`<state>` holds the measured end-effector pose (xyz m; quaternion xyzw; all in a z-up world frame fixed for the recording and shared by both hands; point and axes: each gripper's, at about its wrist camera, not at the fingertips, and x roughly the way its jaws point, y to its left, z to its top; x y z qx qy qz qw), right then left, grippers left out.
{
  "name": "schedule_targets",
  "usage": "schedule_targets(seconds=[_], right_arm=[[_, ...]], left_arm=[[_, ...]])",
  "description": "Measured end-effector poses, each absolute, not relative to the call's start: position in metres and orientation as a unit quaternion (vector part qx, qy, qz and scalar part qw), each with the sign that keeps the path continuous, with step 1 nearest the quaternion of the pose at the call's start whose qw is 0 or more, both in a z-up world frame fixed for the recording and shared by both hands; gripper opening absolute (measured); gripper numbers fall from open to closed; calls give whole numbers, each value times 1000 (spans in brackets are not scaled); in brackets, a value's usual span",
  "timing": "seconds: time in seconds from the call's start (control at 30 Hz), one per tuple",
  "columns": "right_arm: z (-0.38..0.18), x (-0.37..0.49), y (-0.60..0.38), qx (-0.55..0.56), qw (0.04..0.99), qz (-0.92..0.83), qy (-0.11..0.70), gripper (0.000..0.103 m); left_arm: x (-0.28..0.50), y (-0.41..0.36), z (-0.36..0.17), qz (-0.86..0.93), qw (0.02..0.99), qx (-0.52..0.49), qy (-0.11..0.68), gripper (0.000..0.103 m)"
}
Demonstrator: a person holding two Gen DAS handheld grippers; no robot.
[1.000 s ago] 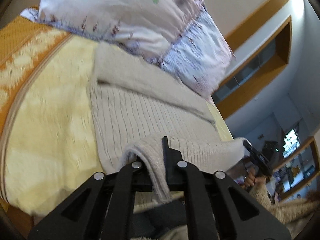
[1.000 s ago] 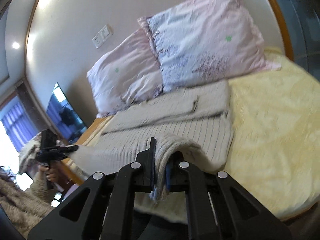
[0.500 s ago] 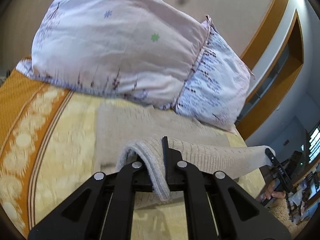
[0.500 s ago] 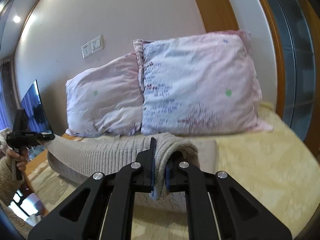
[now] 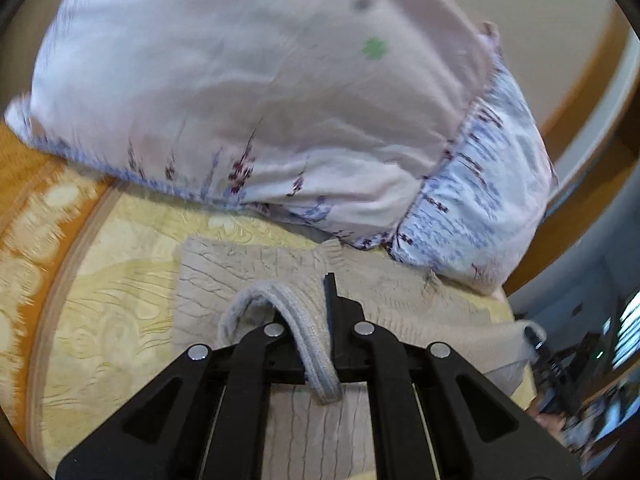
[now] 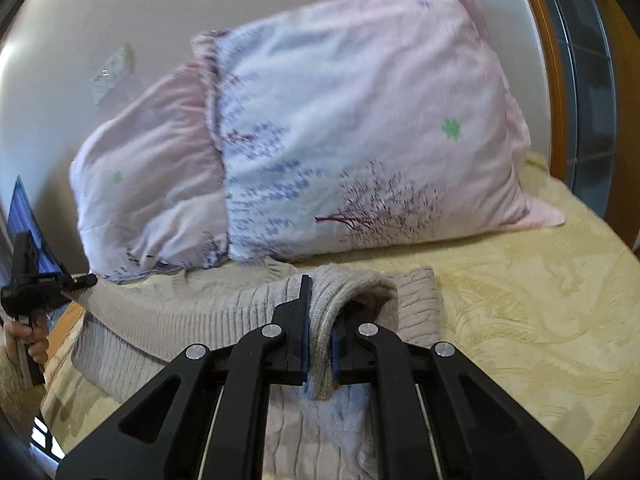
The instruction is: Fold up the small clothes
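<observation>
Both tools, left tool (image 5: 320, 332) and right tool (image 6: 320, 332), are pinching the beige knit sweater (image 6: 208, 308)'s hem, carrying it over the body lying on the bed (image 6: 540, 300) by the pillows (image 6: 360, 128), so it's looking about halfway folded.

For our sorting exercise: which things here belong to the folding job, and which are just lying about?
Job: beige ribbed knit sweater; left gripper; right gripper, both shut on its hem.

Lying about: pink floral pillow; plain pink pillow; yellow patterned bedspread.

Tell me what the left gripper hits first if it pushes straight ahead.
Probably the pink floral pillow. The left gripper, shut on the beige ribbed knit sweater, points across it toward the pillow; depth is unclear.
</observation>
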<state>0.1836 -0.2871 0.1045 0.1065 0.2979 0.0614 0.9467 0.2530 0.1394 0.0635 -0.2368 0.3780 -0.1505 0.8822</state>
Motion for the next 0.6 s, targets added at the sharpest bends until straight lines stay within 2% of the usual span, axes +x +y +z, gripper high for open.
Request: schedule_targets(seconds=[0.33, 0.4, 0.43, 0.47, 0.5, 0.53, 0.57, 0.6], right_arm=[[72, 241, -297, 149, 919, 25, 363, 8], [67, 251, -297, 157, 909, 23, 386, 12], [67, 254, -297, 161, 905, 22, 394, 21], [69, 254, -298, 167, 904, 24, 394, 36], [74, 251, -301, 176, 906, 24, 383, 44], [81, 245, -303, 181, 913, 20, 366, 60], [87, 239, -305, 180, 919, 16, 352, 64], [94, 233, -308, 178, 923, 13, 340, 64]], left_arm=[[296, 146, 19, -140, 848, -304, 410, 6], [300, 146, 12, -141, 840, -315, 419, 6], [301, 147, 11, -143, 836, -322, 421, 7], [301, 148, 12, -145, 834, -327, 421, 11], [299, 150, 14, -149, 831, -332, 420, 16], [297, 152, 17, -148, 832, -335, 417, 33], [292, 158, 23, -141, 838, -337, 406, 50], [287, 164, 29, -137, 844, -340, 392, 53]])
